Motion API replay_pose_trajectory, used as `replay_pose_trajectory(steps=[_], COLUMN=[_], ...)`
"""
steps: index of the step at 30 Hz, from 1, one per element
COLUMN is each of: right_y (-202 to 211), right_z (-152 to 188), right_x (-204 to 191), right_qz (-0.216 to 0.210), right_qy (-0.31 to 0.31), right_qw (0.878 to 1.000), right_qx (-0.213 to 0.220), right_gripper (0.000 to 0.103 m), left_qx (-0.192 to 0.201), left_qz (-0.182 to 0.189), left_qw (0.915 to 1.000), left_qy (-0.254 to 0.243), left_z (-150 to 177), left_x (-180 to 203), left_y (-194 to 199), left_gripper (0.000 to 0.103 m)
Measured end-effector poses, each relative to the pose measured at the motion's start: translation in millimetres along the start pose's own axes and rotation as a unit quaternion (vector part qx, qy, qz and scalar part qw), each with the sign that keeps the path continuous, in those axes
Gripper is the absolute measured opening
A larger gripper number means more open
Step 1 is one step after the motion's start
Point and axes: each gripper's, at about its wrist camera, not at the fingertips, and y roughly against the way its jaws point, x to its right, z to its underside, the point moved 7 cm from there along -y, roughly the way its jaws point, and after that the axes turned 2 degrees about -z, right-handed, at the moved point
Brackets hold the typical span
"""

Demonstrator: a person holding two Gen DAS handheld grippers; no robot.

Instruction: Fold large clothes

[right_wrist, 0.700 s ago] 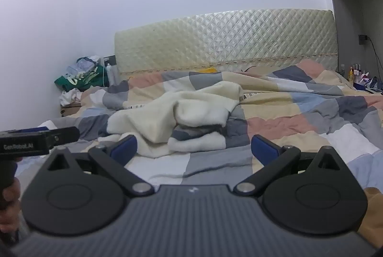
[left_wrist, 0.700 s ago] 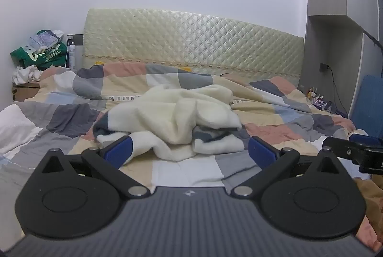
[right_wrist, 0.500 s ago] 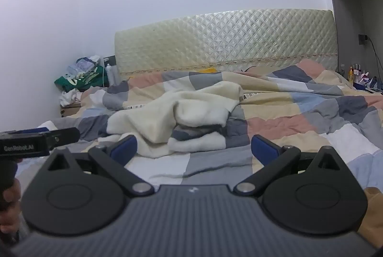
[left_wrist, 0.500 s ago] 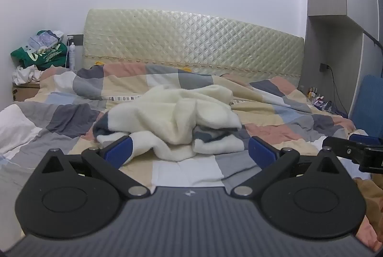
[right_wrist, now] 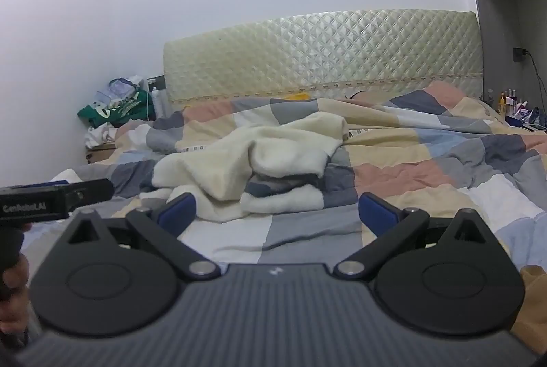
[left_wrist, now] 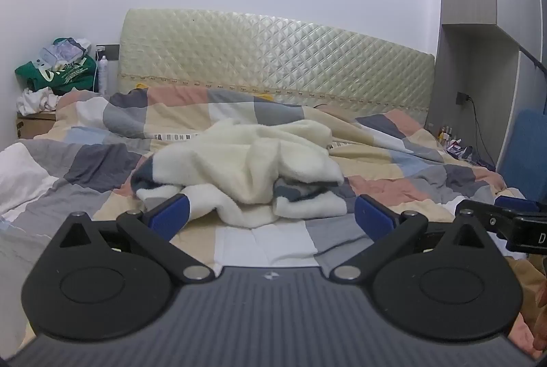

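Patchwork quilt in grey, peach and cream covers the bed before us. Our left gripper and right gripper hover with fingers spread wide, empty. Mid-bed, the crumpled cream fleece garment sprawls crosswise; beyond, a quilted headboard and white wall.

A patchwork quilt in grey, peach, cream and pale blue squares covers the bed, rumpled near the quilted cream headboard. In the far left corner a green bag sits on a heap of white cloth, a white bottle beside it. Small bottles crowd the right bedside below a wall plug.
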Motion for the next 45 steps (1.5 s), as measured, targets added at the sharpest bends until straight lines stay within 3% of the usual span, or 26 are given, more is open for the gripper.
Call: replay_pose_trajectory(steps=[45], right_y=[0.3], right_z=[-4.4], right_x=[6.6], right_qz=[0.008], right_qy=[-0.007], right_qw=[1.000], right_qx=[-0.005], right_gripper=[0.103], left_qx=[-0.009], left_qz=[0.001], left_qw=[0.9998], left_qy=[0.019], left_z=[0.8], left_x=[-3.9], left_y=[-7.5], left_gripper=[0.103])
